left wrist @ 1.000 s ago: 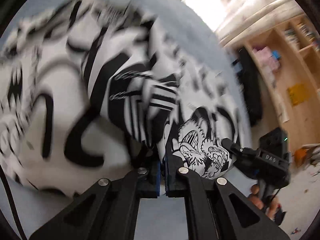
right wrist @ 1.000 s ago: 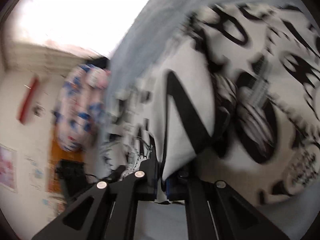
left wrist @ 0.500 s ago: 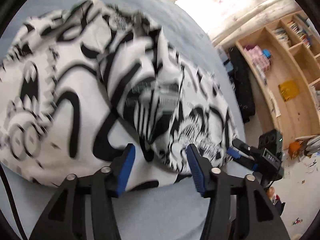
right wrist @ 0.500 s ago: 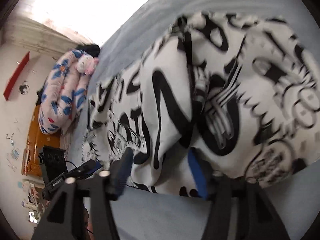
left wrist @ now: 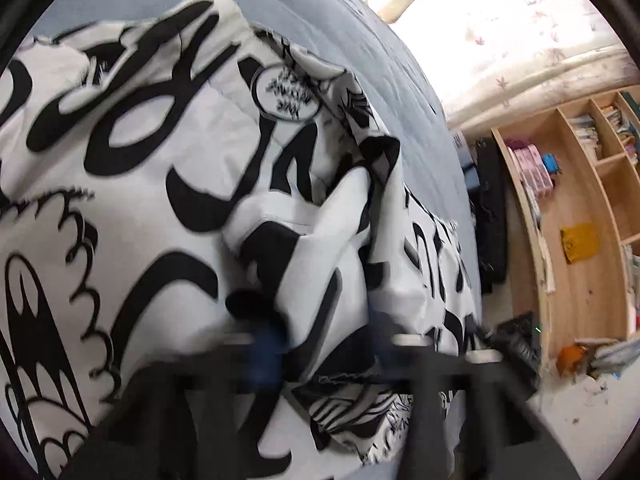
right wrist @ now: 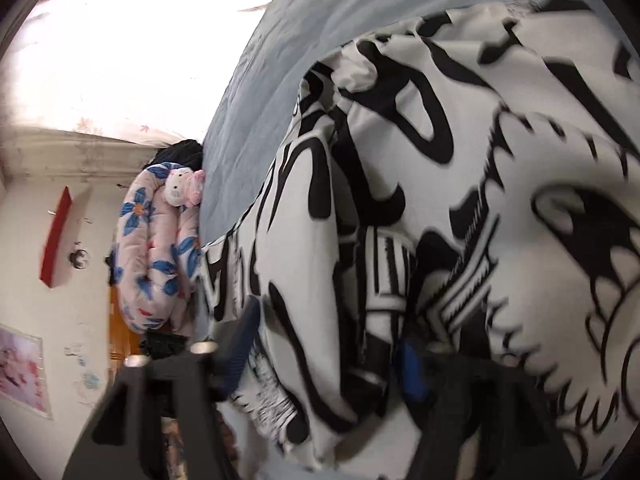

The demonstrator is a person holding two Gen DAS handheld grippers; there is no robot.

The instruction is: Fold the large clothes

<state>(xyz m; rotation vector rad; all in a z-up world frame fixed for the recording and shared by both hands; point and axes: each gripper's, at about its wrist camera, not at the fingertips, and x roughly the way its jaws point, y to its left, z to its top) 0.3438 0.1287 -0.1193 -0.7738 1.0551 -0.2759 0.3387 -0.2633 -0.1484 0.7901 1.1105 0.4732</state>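
Observation:
A large white garment with bold black graffiti print lies bunched on a blue-grey bed. It also fills the right wrist view. My left gripper is open, its blue-padded fingers straddling a raised fold of the cloth near the bed's front edge. My right gripper is open too, its jaws spread around a folded edge of the same garment. Both grippers are motion-blurred. The other gripper shows at the right in the left wrist view.
A wooden shelf unit with books and boxes stands right of the bed. A bright curtained window is beyond. A rolled floral quilt with a plush toy lies at the bed's left end.
A second ago both grippers were shut on the garment. They opened and let it go, and have now pushed forward so that folds of cloth sit between their open jaws.

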